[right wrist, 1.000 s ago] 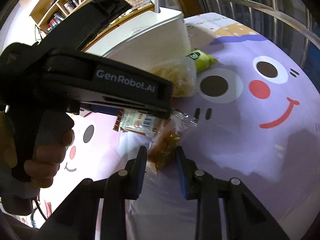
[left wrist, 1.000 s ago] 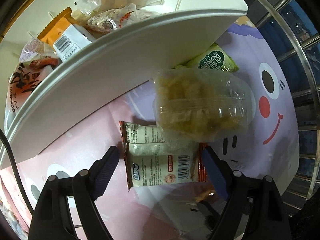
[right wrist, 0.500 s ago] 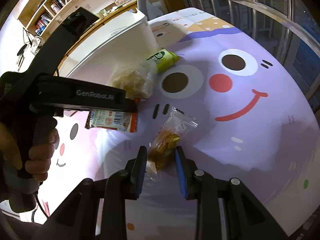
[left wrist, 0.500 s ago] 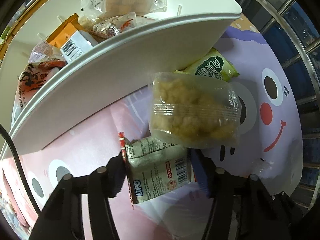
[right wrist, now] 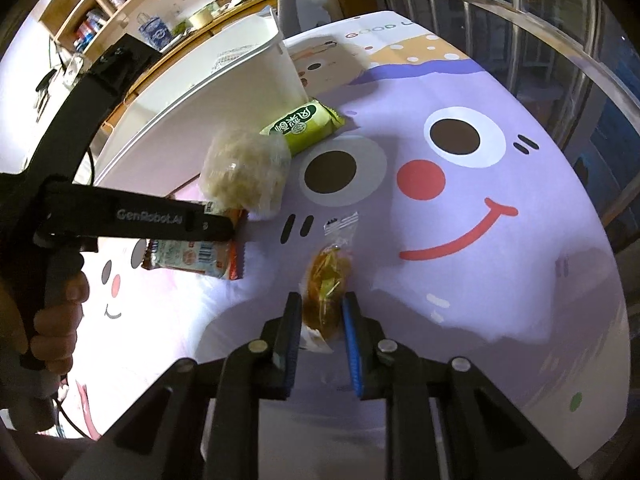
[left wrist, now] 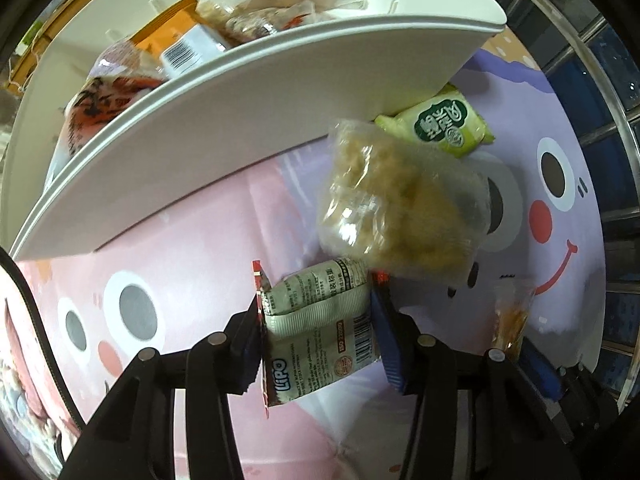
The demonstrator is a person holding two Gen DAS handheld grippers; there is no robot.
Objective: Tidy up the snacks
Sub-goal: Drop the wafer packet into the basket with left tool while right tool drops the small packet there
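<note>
We've got our left gripper (left wrist: pixel 316 332), jaws just closing, clamped on the Lipo packet (left wrist: pixel 320 332), our right gripper (right wrist: pixel 320 320) pinching the orange snack (right wrist: pixel 326 292), green packet (right wrist: pixel 302 126) at eleven o'clock.

The white bin (left wrist: pixel 248 128) stands close ahead of my left gripper (left wrist: pixel 316 332), its tall wall blocking any level path that way; its top is open but already crowded with packets. Just beyond my left fingertips a clear bag of yellow snacks (left wrist: pixel 400 208) lies in the way, overlapping the far end of the Lipo packet (left wrist: pixel 320 332), with a green packet (right wrist: pixel 304 124) wedged against the bin's corner behind it. To the right of those, the purple tablecloth (right wrist: pixel 500 280) lies bare out to the metal railing (right wrist: pixel 520 12) at the table's edge. My own left gripper crosses the left side of the right gripper's (right wrist: pixel 320 320) view, barring that side.
</note>
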